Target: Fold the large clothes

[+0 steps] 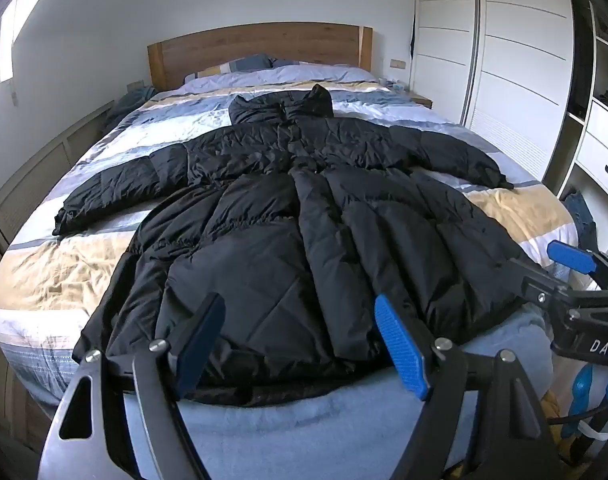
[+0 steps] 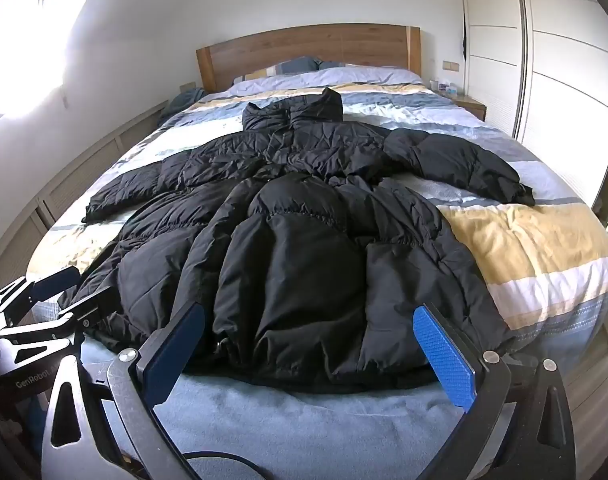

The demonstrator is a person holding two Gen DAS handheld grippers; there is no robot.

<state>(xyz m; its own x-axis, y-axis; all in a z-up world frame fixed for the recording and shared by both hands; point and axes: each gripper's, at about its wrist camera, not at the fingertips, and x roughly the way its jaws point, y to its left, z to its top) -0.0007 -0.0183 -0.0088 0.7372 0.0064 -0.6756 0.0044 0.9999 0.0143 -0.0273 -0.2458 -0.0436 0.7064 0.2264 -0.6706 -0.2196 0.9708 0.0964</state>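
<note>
- Your left gripper [image 1: 300, 344] is spread wide, its blue pads [image 1: 400, 344] apart and pinching nothing; it hangs just over the near hem of the black puffer coat [image 1: 304, 216], angled down toward it.
- Your right gripper [image 2: 308, 352] is spread just as wide, empty too; the coat's hem shows between its fingers but neither pad presses on the fabric.
- Each tool shows in the other's view; the right one sits at the right edge of the left wrist view [image 1: 560, 276], the left one at the left edge of the right wrist view [image 2: 64, 292]; they flank the hem's two ends.
- The coat lies flat on the bed [image 2: 524, 240], collar toward the wooden headboard [image 1: 260, 48], hem toward you; both sleeves are stretched out sideways, the right sleeve [image 2: 464, 164] bunched near the shoulder.
- Under it is a striped quilt [image 1: 64, 264] in blue, white and yellow; a pale blue blanket [image 2: 304, 420] covers the foot of the bed just below the hem.
- White wardrobe doors [image 1: 516, 60] stand to the right of the bed.
</note>
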